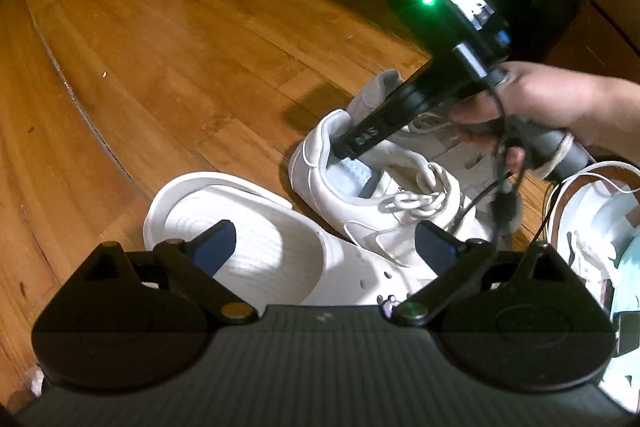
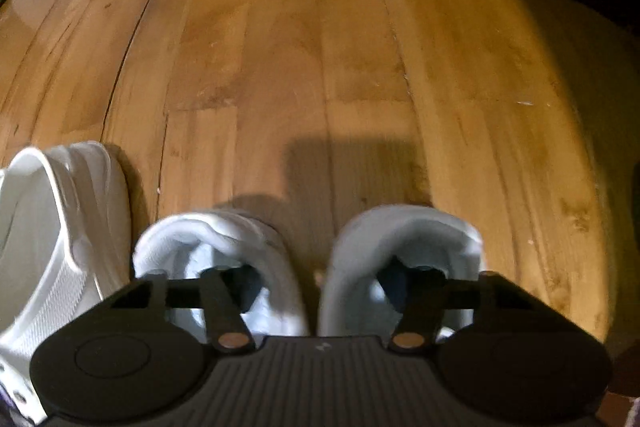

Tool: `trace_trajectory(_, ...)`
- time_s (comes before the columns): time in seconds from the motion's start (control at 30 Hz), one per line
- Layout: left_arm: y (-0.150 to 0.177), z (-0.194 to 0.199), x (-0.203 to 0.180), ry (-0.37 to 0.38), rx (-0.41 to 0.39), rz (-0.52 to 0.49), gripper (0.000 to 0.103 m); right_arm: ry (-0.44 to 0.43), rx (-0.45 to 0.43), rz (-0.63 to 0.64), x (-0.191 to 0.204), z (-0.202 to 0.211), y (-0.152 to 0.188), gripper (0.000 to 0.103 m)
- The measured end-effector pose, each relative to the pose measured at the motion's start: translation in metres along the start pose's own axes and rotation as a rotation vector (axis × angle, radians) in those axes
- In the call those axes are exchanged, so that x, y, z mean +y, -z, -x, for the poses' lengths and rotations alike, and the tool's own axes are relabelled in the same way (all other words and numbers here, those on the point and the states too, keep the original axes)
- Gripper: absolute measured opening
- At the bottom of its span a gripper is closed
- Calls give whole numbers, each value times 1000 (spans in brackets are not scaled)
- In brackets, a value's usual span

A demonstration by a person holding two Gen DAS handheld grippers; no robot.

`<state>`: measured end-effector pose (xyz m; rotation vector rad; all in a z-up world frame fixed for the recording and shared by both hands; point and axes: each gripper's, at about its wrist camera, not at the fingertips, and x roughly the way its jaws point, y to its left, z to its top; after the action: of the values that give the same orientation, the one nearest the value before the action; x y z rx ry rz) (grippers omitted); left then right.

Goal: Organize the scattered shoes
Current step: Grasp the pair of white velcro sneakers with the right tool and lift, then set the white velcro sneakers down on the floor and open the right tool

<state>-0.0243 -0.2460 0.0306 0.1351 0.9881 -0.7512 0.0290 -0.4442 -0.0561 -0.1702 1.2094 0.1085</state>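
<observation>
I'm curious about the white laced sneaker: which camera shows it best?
The left wrist view: the white laced sneaker shows heel, laces and side. The right wrist view shows only two white heel collars, blurred, with a finger inside each.

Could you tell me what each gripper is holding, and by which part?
Left gripper: open, holding nothing. Right gripper: one finger inside each of two sneakers, their inner heel collars between the fingers; whether it grips them cannot be told.
</observation>
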Motion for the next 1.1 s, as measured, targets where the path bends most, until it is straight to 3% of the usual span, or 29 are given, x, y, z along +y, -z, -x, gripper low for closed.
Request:
trace_trajectory(0.03, 0, -1, -1, -3, -2, -7, 97, 6, -21, -2, 1, 1, 2, 33)
trace_trajectory(0.1, 0, -4, -2, -9, -6, -20, 97, 1, -69, -31, 0, 7, 7, 28)
trace_trajectory(0.4, -4, -1, 4, 22, -46, -1, 97, 8, -444, -217, -10, 74, 53, 24)
trace_trajectory(0.57, -7, 9, 11, 23, -77, 11, 97, 10, -657, -282, -13, 116, 60, 24)
trace_trajectory(0.67, -10, 17, 21, 2, -105, 22, 97, -2, -761, -280, -10, 134, 48, 24)
trace_trajectory(0.8, -19, 39, 55, -34, -164, 78, 97, -32, -821, -261, -1, 141, 17, 24)
trace_trajectory(1.1, -34, 62, 141, -183, -198, 203, 97, -164, -836, -180, 45, 132, -99, 24)
